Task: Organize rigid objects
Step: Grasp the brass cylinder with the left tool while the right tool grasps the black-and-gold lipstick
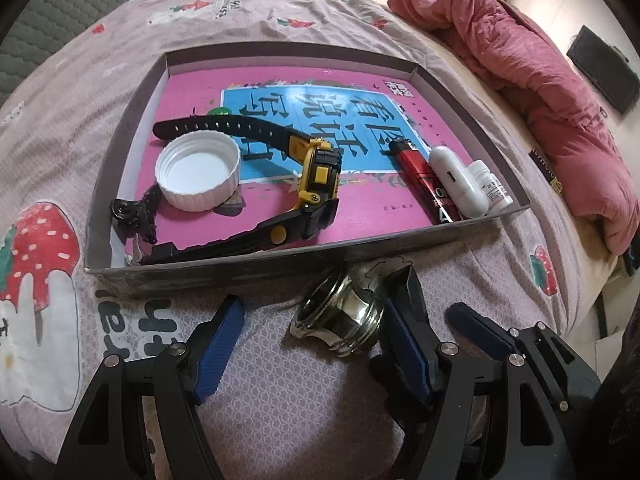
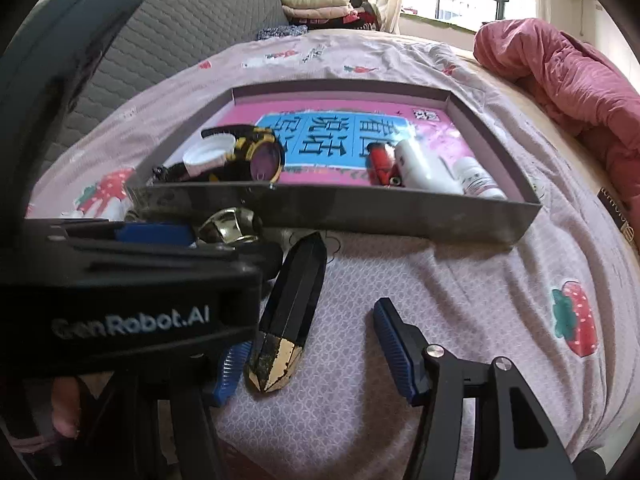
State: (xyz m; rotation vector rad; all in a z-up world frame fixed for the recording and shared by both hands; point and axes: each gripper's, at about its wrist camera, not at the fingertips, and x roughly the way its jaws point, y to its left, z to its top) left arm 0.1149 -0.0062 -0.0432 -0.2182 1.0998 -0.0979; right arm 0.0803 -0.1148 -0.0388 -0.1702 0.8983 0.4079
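- Straddling a faceted black-and-gold pen-shaped case (image 2: pixel 289 312) on the pink strawberry-print bed sheet (image 2: pixel 460 288), the right tongs (image 2: pixel 310 354) stand spread, apparently lined up to pinch it.
- Left tongs (image 1: pixel 310 346), also spread, bracket a shiny threaded metal fitting (image 1: pixel 340 316) just outside the shallow grey cardboard tray (image 1: pixel 280 262).
- Black-and-yellow wristwatch (image 1: pixel 312 184) and white ribbed plastic cap (image 1: pixel 199 178) already lie inside.

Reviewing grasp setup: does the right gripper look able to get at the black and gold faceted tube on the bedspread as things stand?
Probably yes. The right gripper is open with the black and gold tube lying between its fingers, nothing over it. The left gripper crowds close beside.
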